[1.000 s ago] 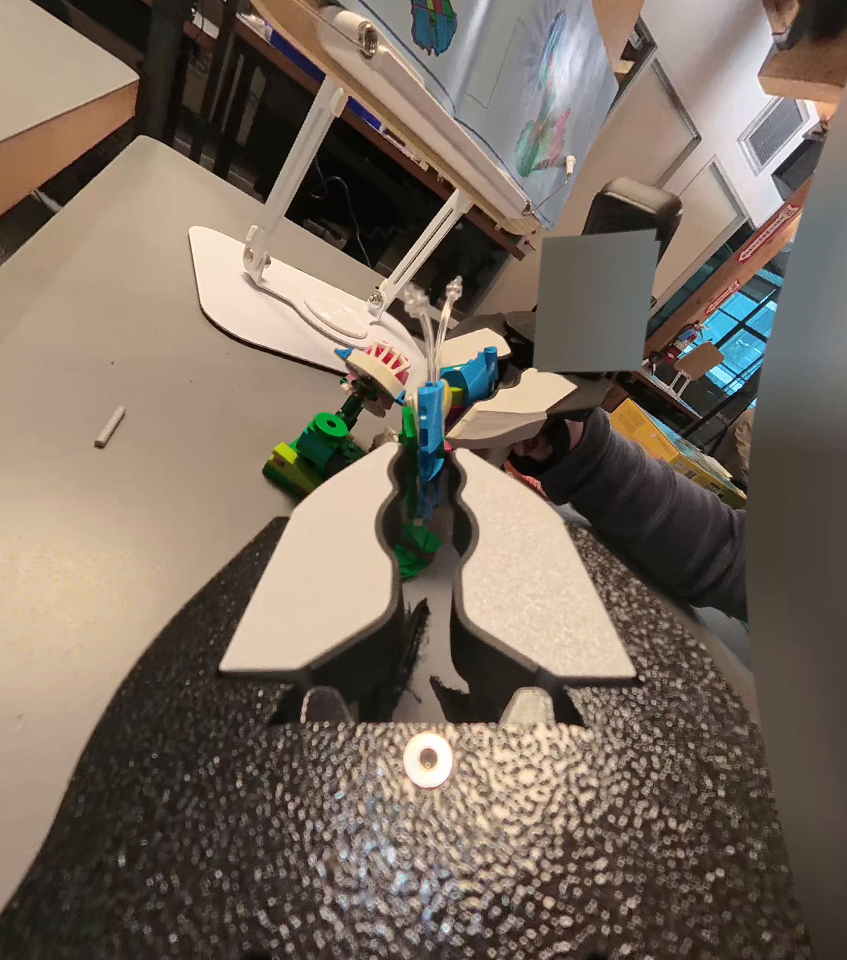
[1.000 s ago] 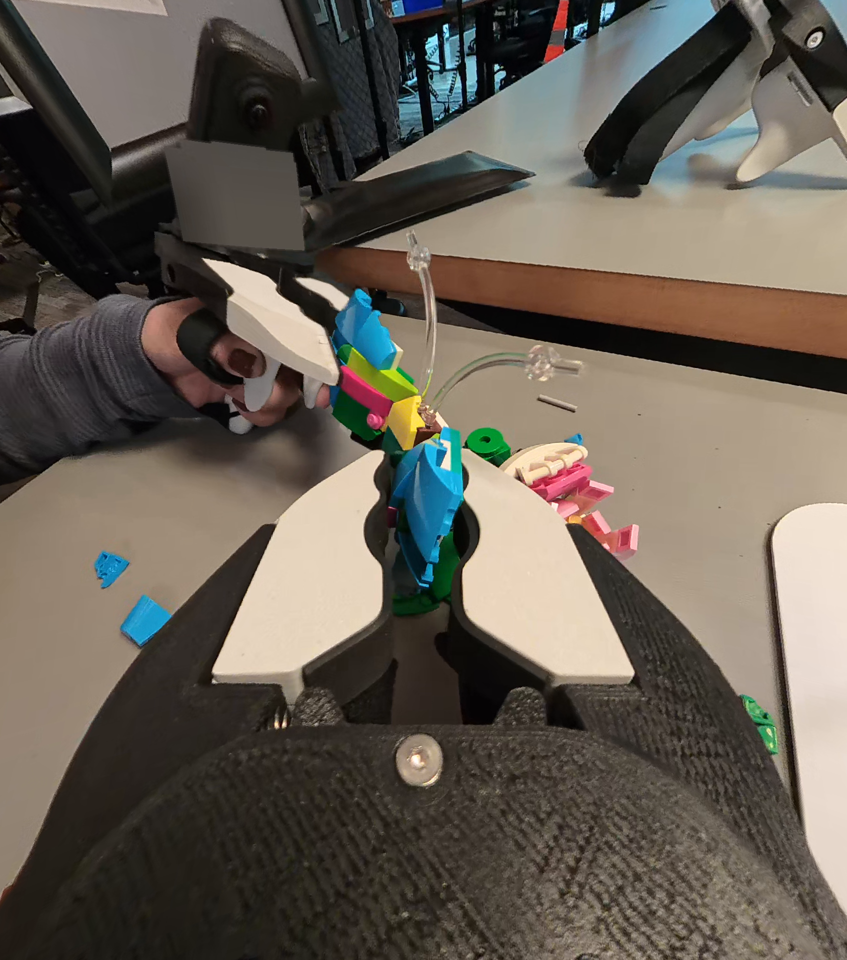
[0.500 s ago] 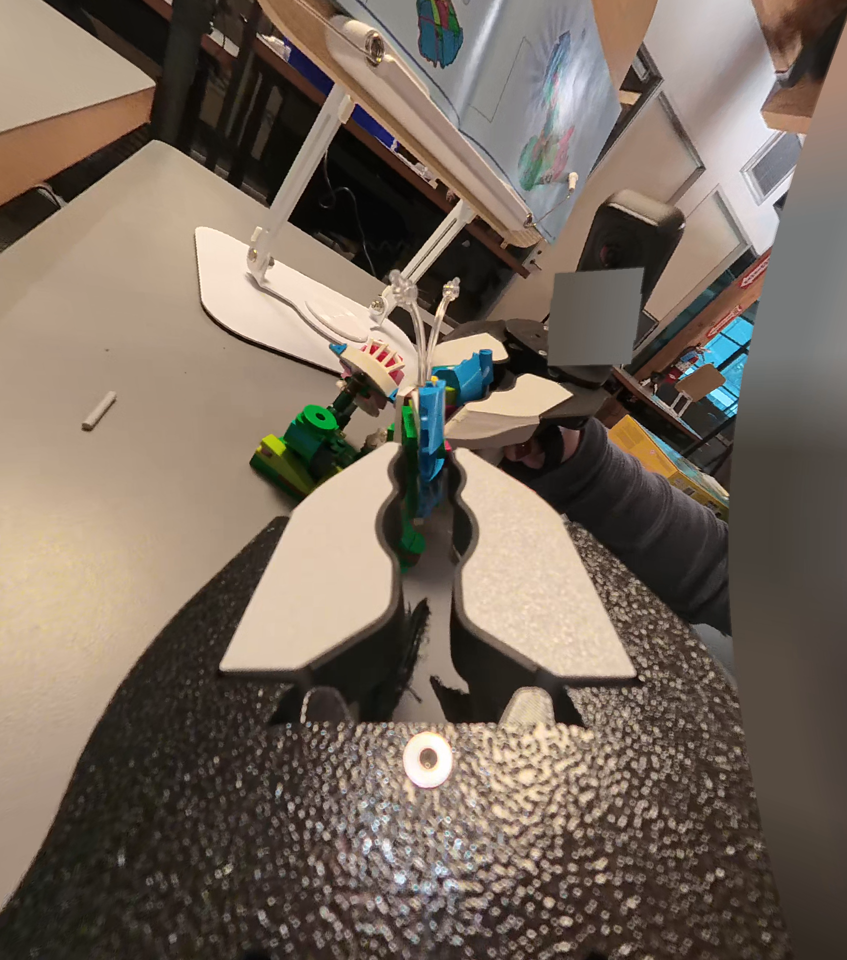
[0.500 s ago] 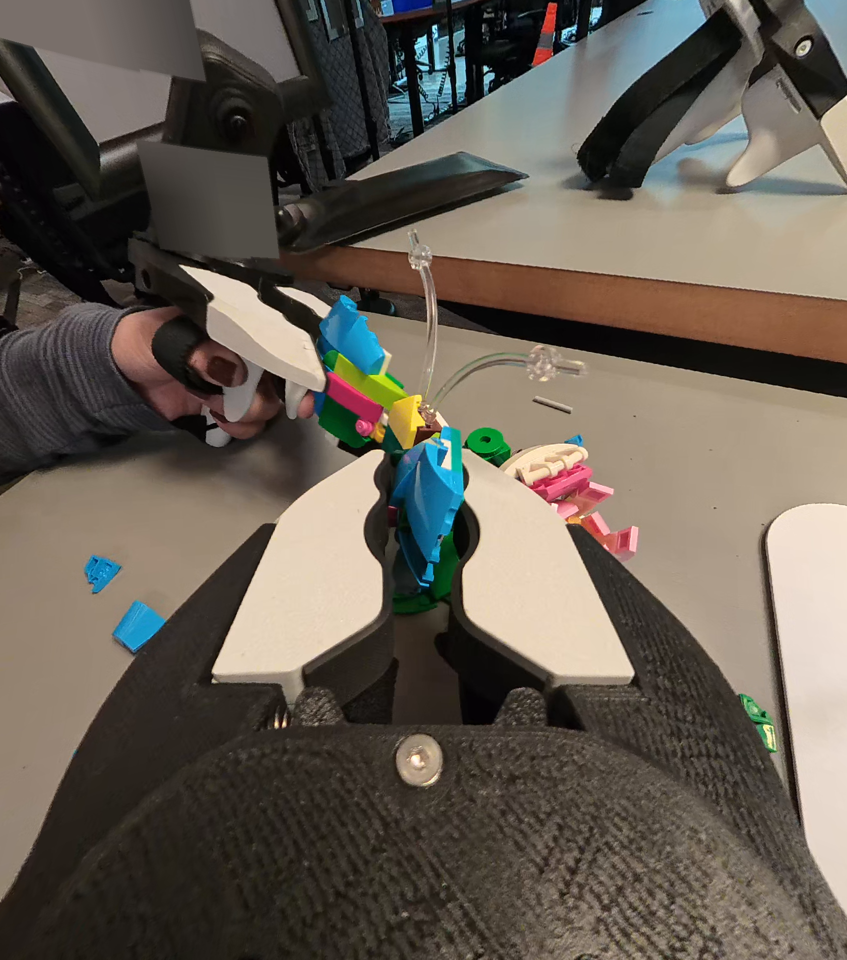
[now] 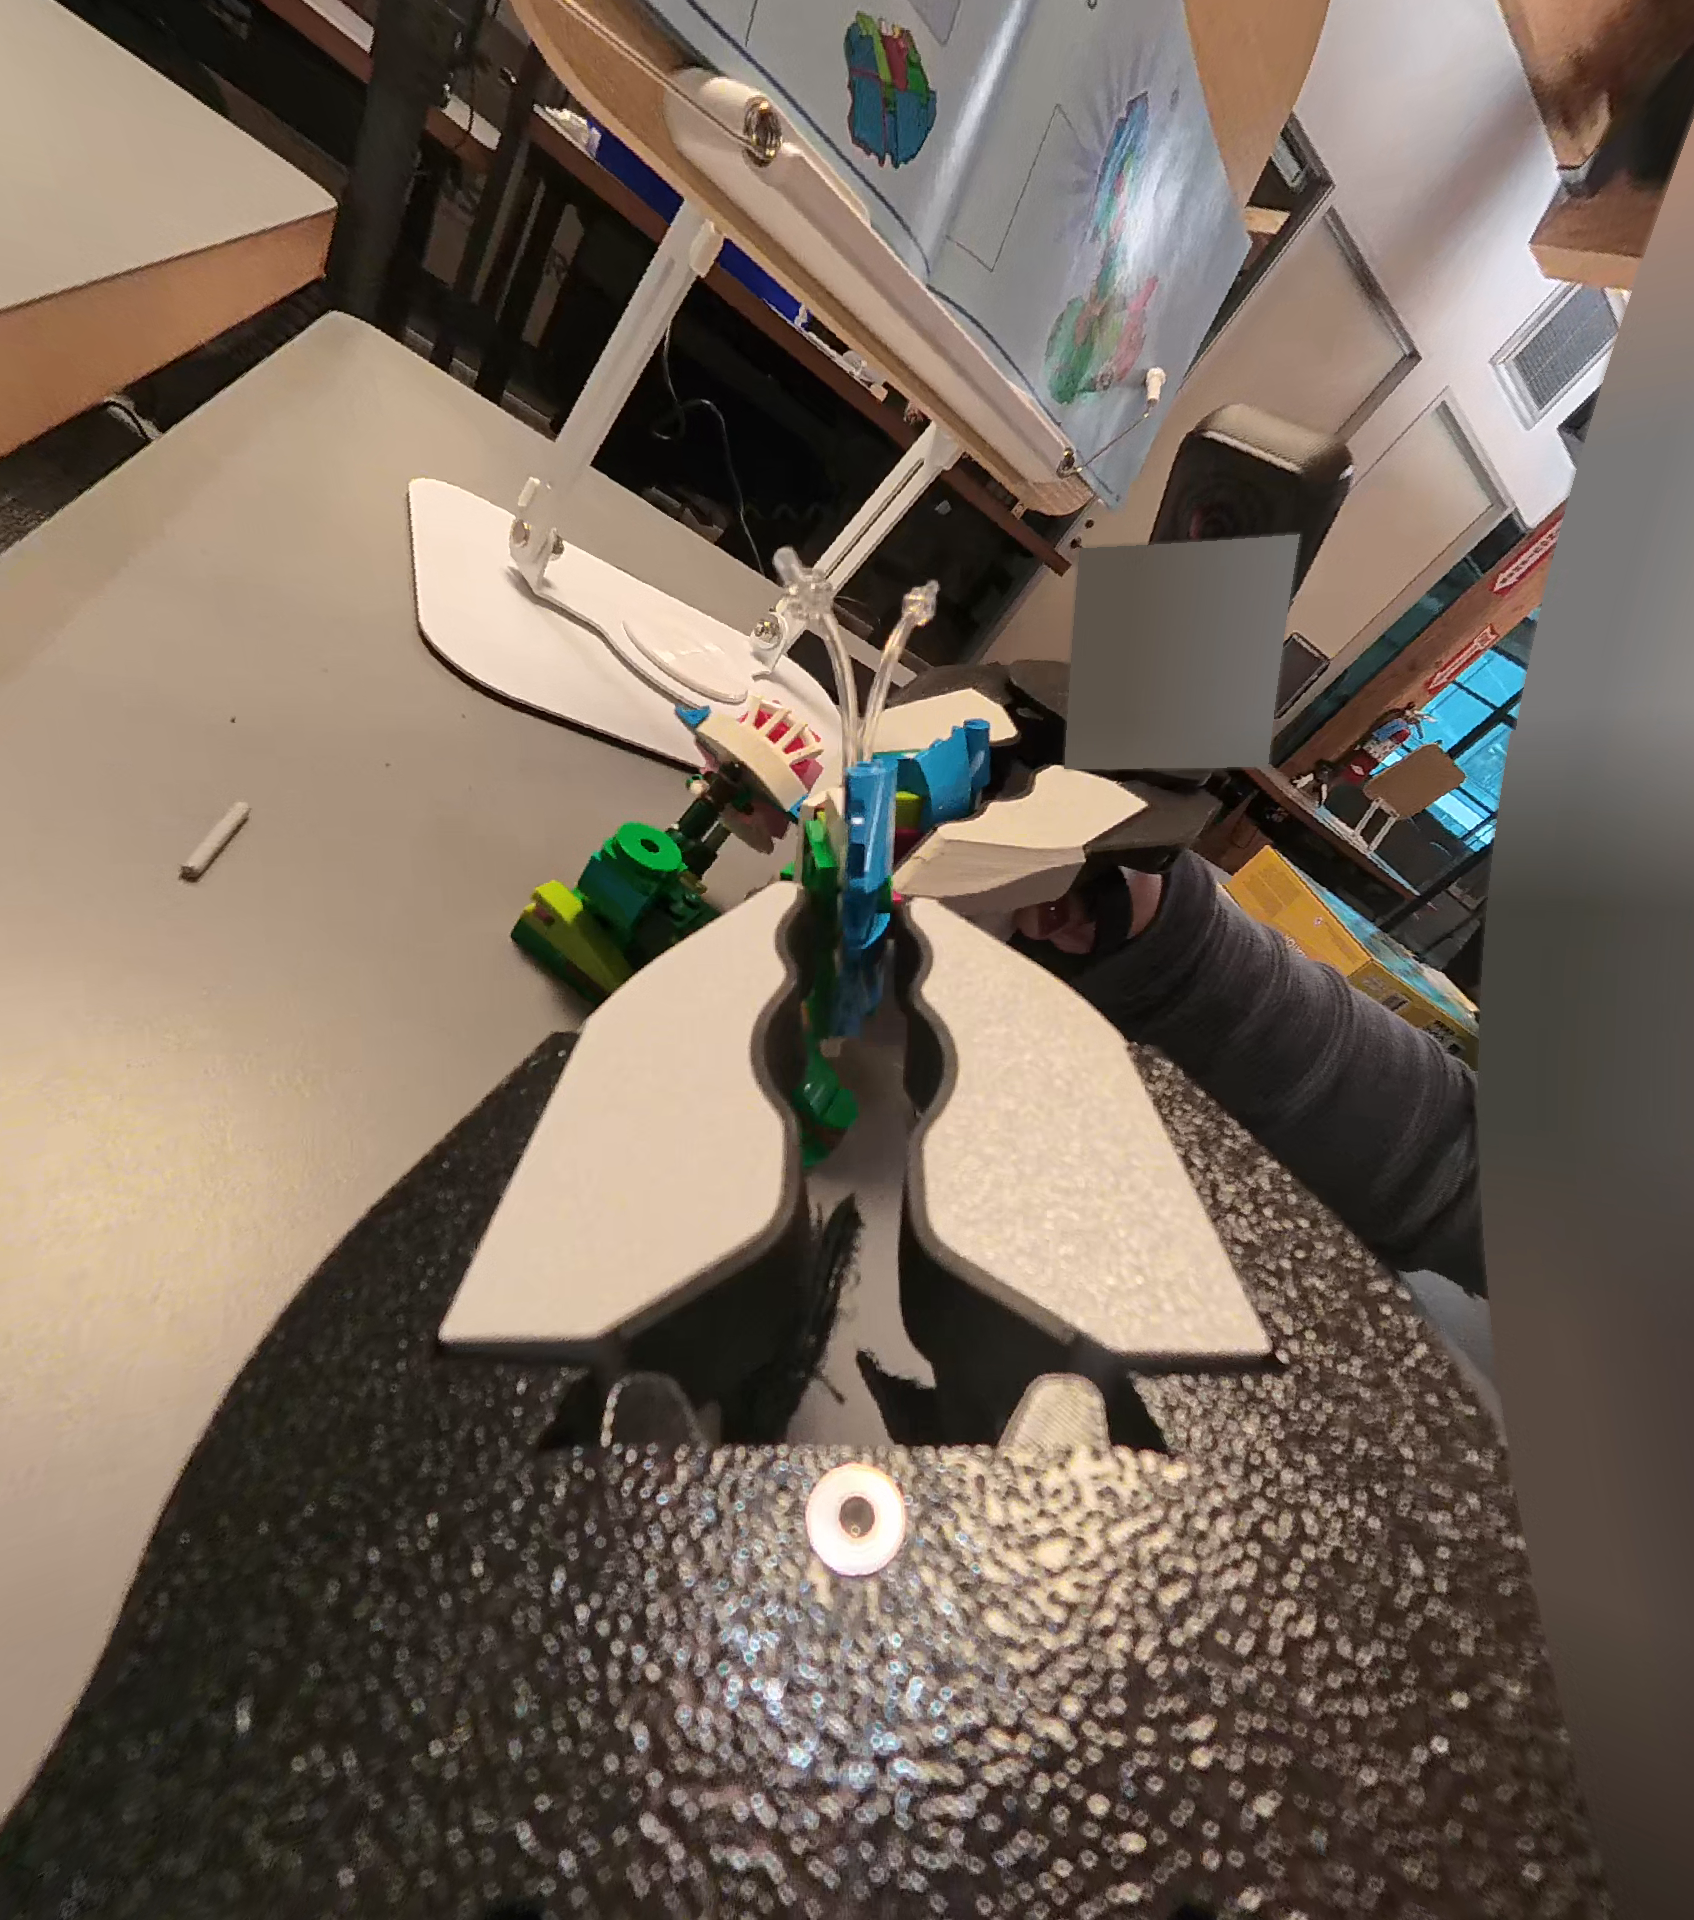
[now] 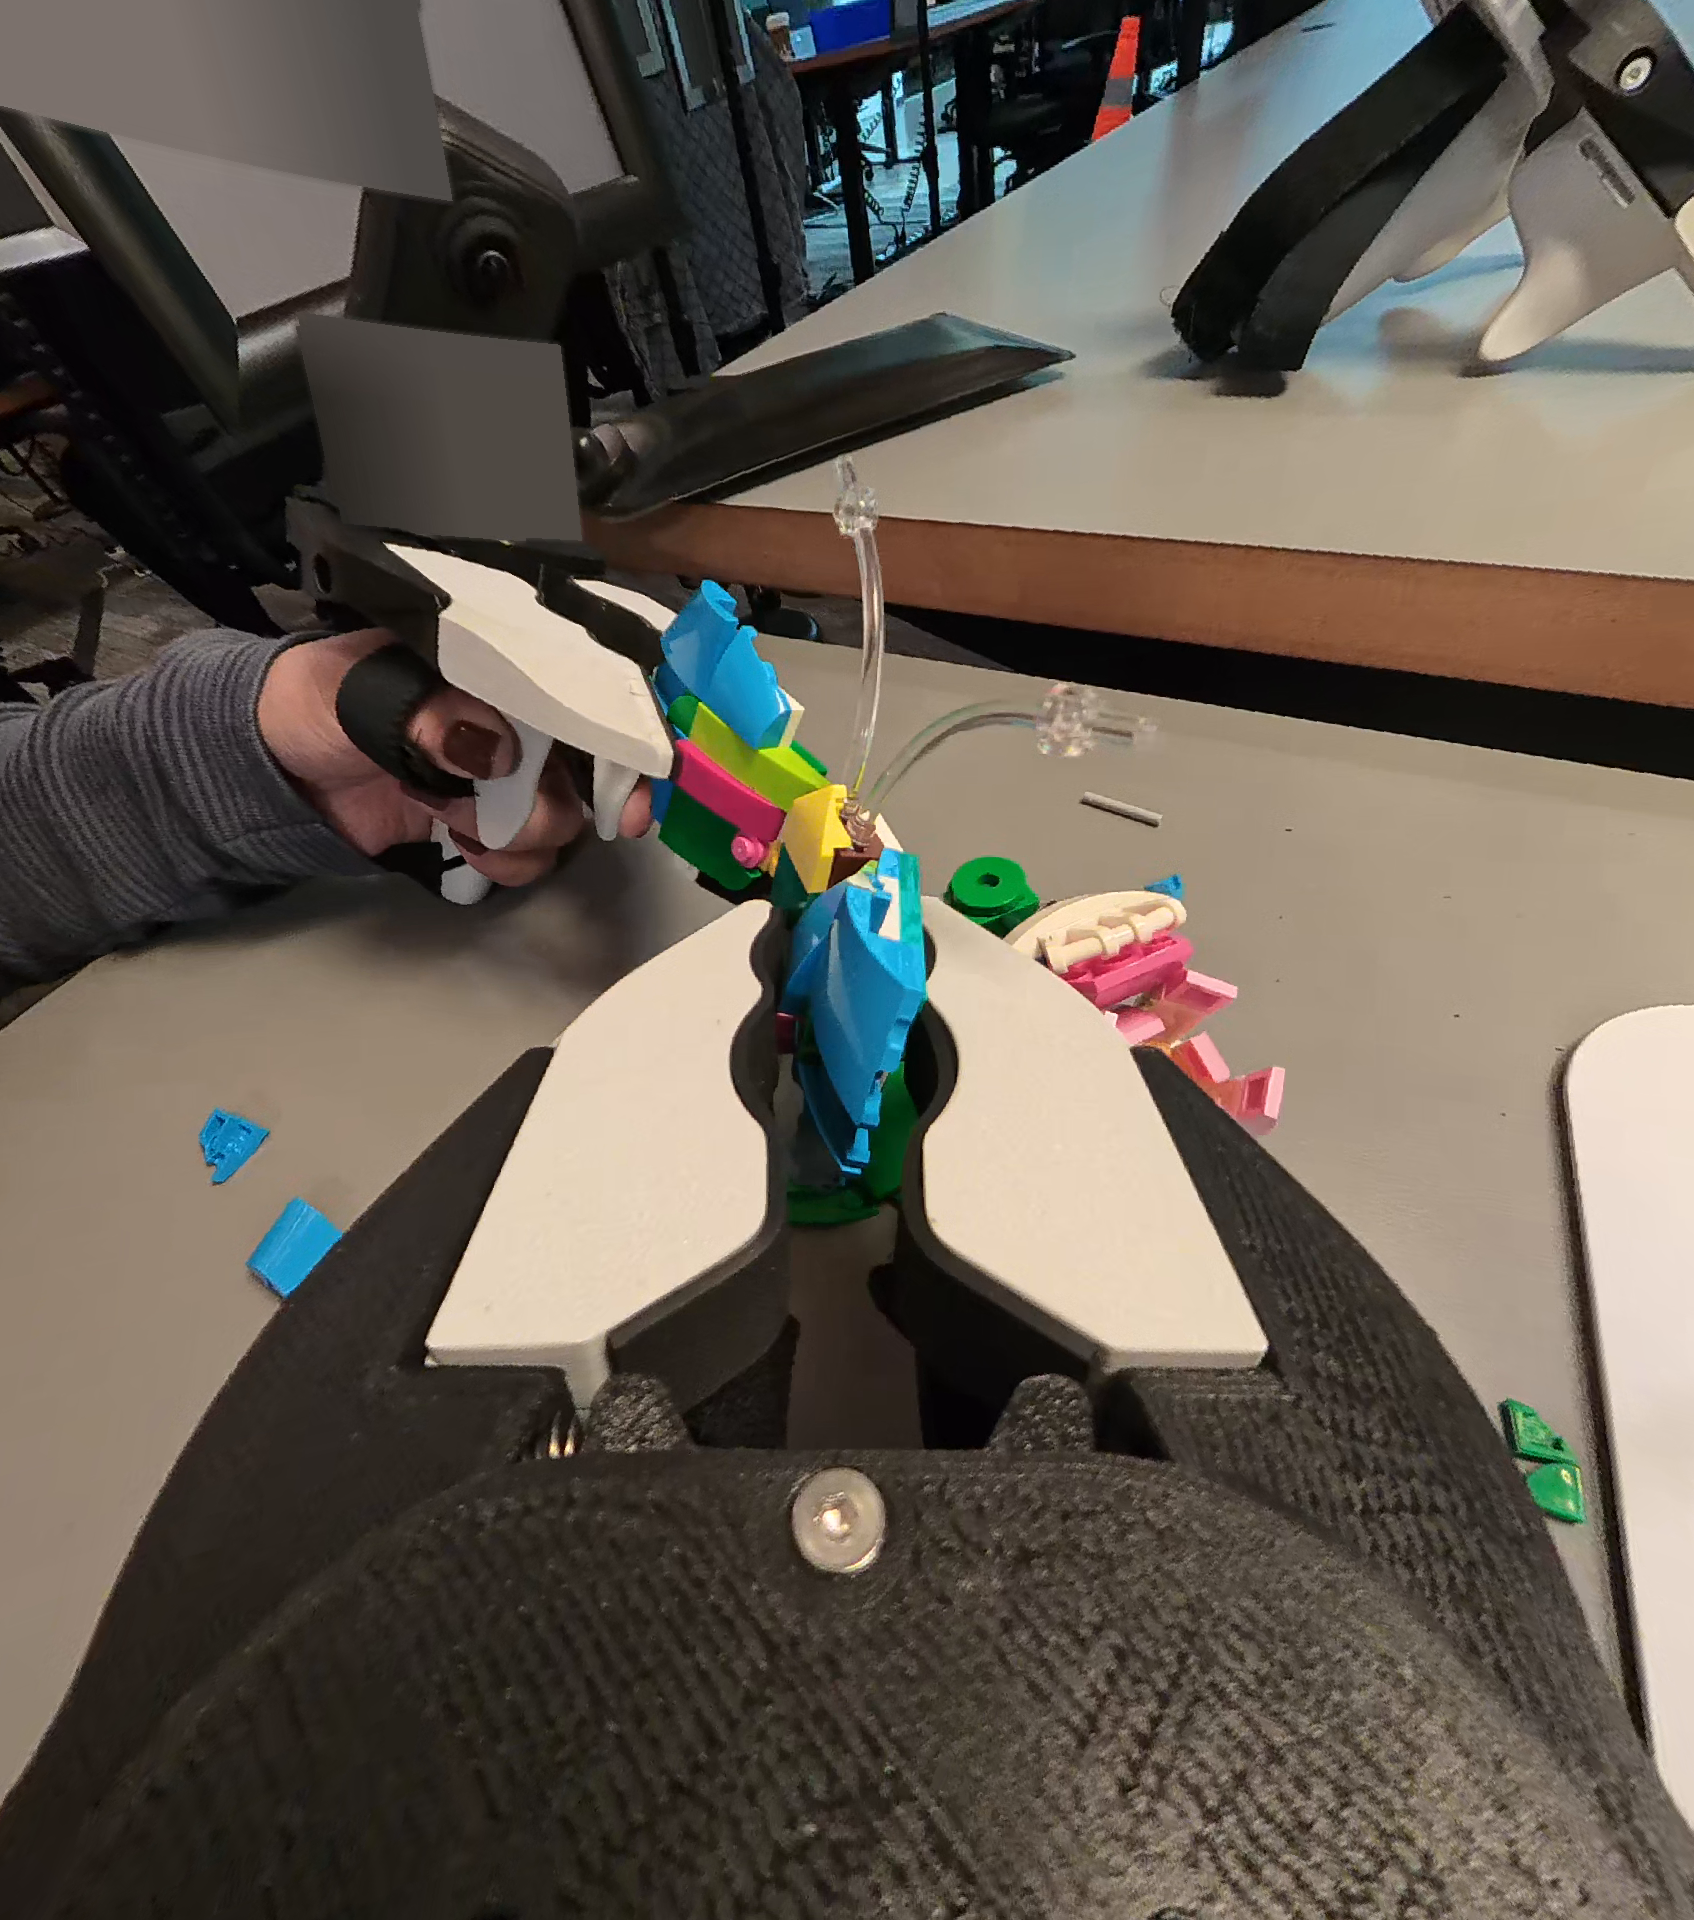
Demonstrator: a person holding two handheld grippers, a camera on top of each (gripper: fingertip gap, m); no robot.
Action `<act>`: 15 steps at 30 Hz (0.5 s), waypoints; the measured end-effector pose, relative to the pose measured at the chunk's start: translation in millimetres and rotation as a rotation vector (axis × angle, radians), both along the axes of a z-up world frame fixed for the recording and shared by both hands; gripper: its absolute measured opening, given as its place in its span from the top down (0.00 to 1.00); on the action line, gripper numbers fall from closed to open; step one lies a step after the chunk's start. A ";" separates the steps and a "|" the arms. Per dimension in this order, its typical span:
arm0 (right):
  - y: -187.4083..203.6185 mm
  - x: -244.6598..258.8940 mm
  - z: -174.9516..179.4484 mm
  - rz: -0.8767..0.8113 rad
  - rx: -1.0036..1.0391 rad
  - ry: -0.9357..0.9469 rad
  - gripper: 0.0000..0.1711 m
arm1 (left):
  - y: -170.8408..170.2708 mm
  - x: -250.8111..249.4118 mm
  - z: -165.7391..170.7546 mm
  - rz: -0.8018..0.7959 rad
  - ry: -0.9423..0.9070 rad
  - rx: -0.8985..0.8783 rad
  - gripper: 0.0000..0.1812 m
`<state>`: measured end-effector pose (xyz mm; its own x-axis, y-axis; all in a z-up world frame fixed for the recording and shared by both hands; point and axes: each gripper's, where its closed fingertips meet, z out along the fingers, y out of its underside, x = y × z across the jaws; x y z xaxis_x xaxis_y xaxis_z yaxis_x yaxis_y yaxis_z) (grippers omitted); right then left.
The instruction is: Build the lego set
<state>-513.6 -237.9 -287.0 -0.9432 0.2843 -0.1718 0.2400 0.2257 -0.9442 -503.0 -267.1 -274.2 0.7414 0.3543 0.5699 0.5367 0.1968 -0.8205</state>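
Observation:
A colourful lego butterfly model point(image 6: 858, 997) with blue wings, a pink, green and yellow body and two clear antennae point(image 6: 864, 623) is held above the grey table point(image 6: 303, 987). My right gripper point(image 6: 848, 904) is shut on one blue wing. My left gripper point(image 5: 848, 894) is shut on the model point(image 5: 864, 831) from the other side, on a blue and green wing. The left gripper also shows in the right wrist view point(image 6: 552, 675), gripping the far wing. The right gripper shows in the left wrist view point(image 5: 1009, 831).
A second lego build in green, pink and white lies on the table point(image 5: 635, 873) just behind the model point(image 6: 1134, 956). Loose blue pieces point(image 6: 292, 1247) lie left, green ones point(image 6: 1539, 1455) right. A white stand point(image 5: 531, 623) holds the instruction booklet point(image 5: 1030, 156). A small white stick point(image 5: 214, 842) lies apart. My right fingertips sit around 4 cm from my left ones.
Both grippers stay shut on the model. The views have shifted only slightly.

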 end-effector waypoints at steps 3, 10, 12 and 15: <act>0.1 0.0 -0.3 0.006 -0.001 -0.012 0.89 | 0.3 -1.0 -0.4 -0.008 -0.011 0.006 0.92; 0.4 0.1 -1.2 0.026 -0.011 -0.058 0.90 | 1.0 -3.7 0.3 -0.046 -0.032 0.036 0.92; 0.7 0.0 -1.2 0.034 -0.022 -0.072 0.90 | 1.3 -4.6 0.5 -0.065 -0.047 0.049 0.93; 1.2 -1.1 -1.3 0.033 -0.024 -0.074 0.90 | 1.8 -6.3 0.3 -0.077 -0.059 0.056 0.92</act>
<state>-514.7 -236.6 -288.3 -0.9365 0.2480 -0.2481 0.3025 0.2125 -0.9292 -509.3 -265.3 -273.9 0.7300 0.2639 0.6305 0.5987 0.1982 -0.7761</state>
